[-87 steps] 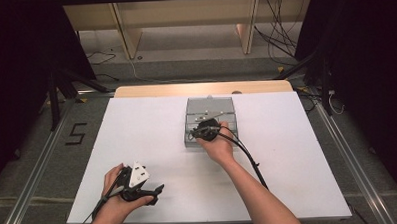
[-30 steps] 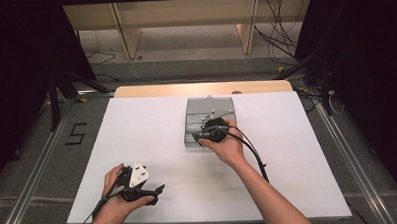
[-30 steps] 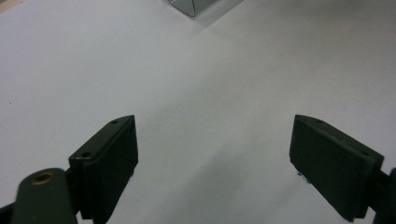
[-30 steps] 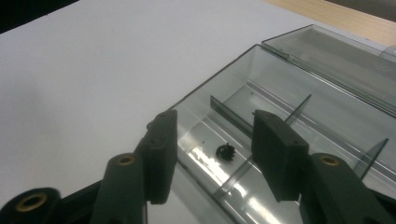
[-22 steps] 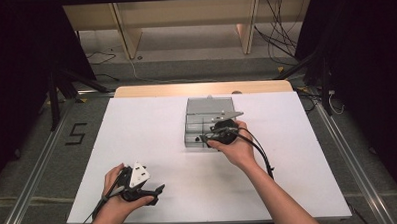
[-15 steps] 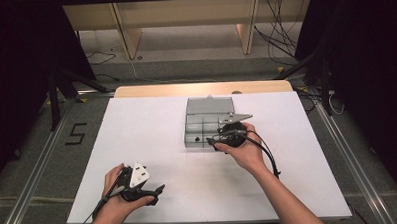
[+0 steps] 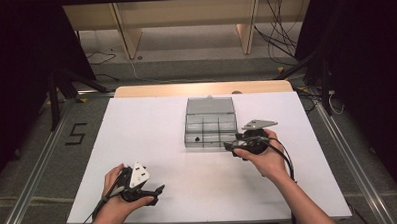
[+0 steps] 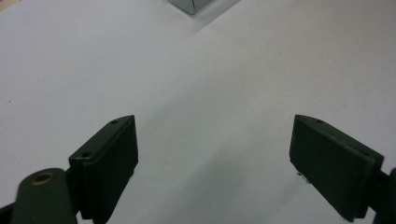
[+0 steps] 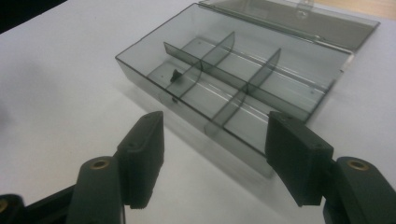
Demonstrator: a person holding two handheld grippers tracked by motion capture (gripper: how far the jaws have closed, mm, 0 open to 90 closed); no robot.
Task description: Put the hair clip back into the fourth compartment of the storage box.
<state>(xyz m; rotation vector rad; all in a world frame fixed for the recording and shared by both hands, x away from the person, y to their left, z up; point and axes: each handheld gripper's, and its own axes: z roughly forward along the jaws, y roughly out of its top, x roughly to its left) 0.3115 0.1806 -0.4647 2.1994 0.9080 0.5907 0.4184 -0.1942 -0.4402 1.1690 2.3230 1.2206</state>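
So the see-through grey plastic box (image 7: pixel 210 127) sits open around the middle of the white table (image 7: pixel 152 133), a bit toward the far side, with its lid (image 7: pixel 210 105) folded flat back behind it. Inside it's split into small compartments, two rows by the look of it. There's one tiny dark bit (image 7: pixel 196 139) lying in the near-row compartment at the left end as seen from above; in the right gripper view the same little bit (image 9: pixel 175 74) sits down on the floor of that cell, right by a divider. Can't tell what it actually is, too small. The other cells look bare as far as I can see.

The right gripper (image 7: pixel 231 147) is held just off the box's near right corner, low over the table, pointing left along the front wall. Its jaws are spread wide with nothing between them, and its own camera looks straight across the box (image 9: pixel 243 79) from close up.

The left gripper (image 7: pixel 157 192) is way down at the near left part of the table, well apart from the box, resting low. Jaws also spread wide, nothing in them, just bare white tabletop (image 8: pixel 196 93) between them and a corner of the box (image 8: pixel 194 5) peeking in at the top edge.
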